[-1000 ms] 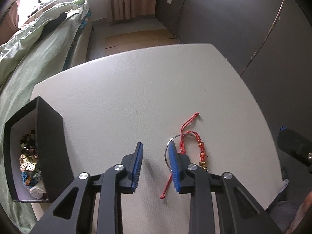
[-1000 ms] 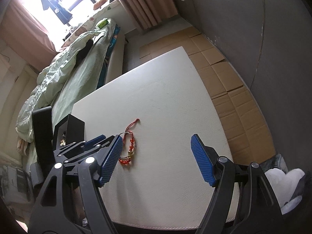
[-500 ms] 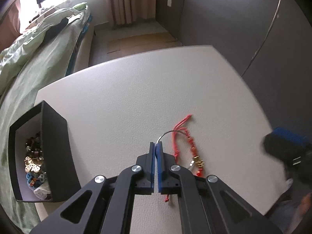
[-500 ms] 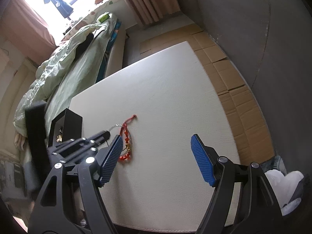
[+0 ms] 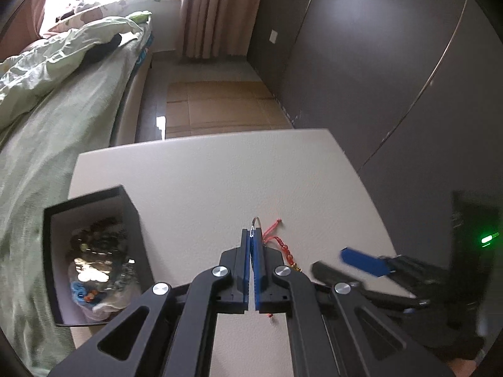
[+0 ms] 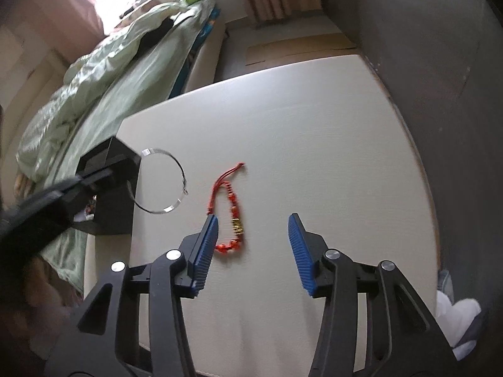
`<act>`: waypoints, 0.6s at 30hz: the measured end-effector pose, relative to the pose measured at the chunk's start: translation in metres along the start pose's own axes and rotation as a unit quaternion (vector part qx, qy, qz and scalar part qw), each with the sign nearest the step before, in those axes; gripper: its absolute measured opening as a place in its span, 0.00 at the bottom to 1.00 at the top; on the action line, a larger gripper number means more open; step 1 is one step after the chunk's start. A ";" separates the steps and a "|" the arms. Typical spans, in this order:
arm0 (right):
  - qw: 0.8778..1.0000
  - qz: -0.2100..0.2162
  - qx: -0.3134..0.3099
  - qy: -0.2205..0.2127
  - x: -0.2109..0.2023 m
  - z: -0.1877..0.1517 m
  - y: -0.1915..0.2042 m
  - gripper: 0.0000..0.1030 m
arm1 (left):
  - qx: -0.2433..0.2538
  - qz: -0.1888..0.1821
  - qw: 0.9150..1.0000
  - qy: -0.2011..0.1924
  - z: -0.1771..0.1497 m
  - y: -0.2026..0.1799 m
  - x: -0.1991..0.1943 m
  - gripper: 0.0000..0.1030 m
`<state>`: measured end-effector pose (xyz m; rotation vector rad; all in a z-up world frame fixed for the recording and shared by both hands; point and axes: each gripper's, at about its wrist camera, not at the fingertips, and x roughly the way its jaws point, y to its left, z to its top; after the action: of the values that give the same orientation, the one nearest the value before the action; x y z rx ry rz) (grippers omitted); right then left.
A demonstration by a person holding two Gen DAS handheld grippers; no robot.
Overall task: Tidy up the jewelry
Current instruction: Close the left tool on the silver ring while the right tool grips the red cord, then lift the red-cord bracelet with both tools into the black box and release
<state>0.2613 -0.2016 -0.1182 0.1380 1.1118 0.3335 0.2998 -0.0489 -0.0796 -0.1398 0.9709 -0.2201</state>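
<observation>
- two pieces of jewelry were out: a thin silver bangle pinched in the left gripper, and a red beaded bracelet lying on the table.
- the left gripper's pads were pressed together on the bangle's wire; in the right wrist view the ring hung clear of the table, just beside the black jewelry box.
- the bangle looked stiff, light and springy, so a pinch on its rim should hold, though smooth metal could swivel or slip between flat pads.
- the right gripper had just been closing, its jaws apart, with nothing pressed between them; the bracelet's lower loop lay just ahead of the left pad.
- the bracelet seemed soft and limp, a cord with small beads and a gold charm; it would likely sag and dangle, so the beaded stretch near the charm looked the surest place to grip.
- the box already held a heap of pieces and stood open at the table's edge.
</observation>
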 end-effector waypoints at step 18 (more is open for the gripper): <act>0.996 -0.052 -0.075 0.023 0.037 -0.004 0.038 0.08 | -0.056 0.005 0.997 -0.046 -0.003 0.072 -0.064 0.00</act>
<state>0.2648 -0.1540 -0.1412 -0.0609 1.1307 0.3267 0.2715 0.0367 -0.0451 -0.2465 0.8914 -0.1492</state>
